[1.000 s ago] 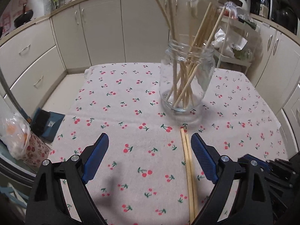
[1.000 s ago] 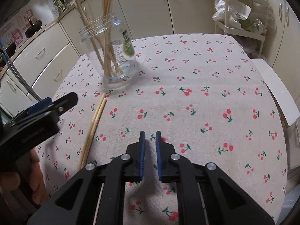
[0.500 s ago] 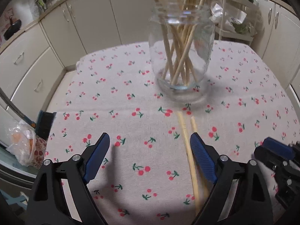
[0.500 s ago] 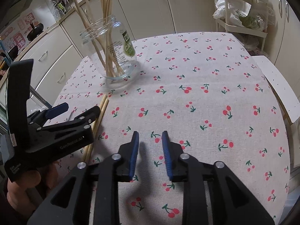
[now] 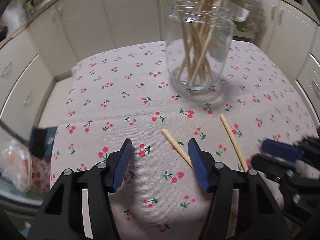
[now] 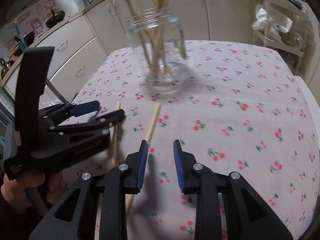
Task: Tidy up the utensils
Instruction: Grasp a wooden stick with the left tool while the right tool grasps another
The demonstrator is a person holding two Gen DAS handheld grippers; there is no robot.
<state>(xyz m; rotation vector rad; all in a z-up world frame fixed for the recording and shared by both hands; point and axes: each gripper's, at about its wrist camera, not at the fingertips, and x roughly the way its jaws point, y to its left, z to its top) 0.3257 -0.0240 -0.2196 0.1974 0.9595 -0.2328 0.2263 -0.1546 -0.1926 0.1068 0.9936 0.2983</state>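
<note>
A glass jar (image 5: 200,60) (image 6: 164,60) with several wooden chopsticks stands upright on the cherry-print cloth. Two loose chopsticks lie on the cloth in front of it, splayed apart. My left gripper (image 5: 160,160) (image 6: 106,110) hangs low over the left chopstick (image 5: 176,150) (image 6: 116,130). Its jaws are closing, with that stick lying between them close to the right pad, not pressed. My right gripper (image 6: 161,160) (image 5: 280,152) is open with nothing between its pads. The other chopstick (image 6: 152,124) (image 5: 233,142) runs under its left finger.
The cherry-print tablecloth (image 5: 112,92) covers a small table with cream cabinets (image 5: 66,30) around it. A plastic bag (image 5: 14,160) sits below the table's left edge. A wire rack with bags (image 6: 280,26) stands at the back right. A hand (image 6: 24,182) holds the left gripper.
My left gripper came down closer to the cloth and its jaws narrowed. The two chopsticks, once side by side, now lie apart. My right gripper opened and shifted left toward them.
</note>
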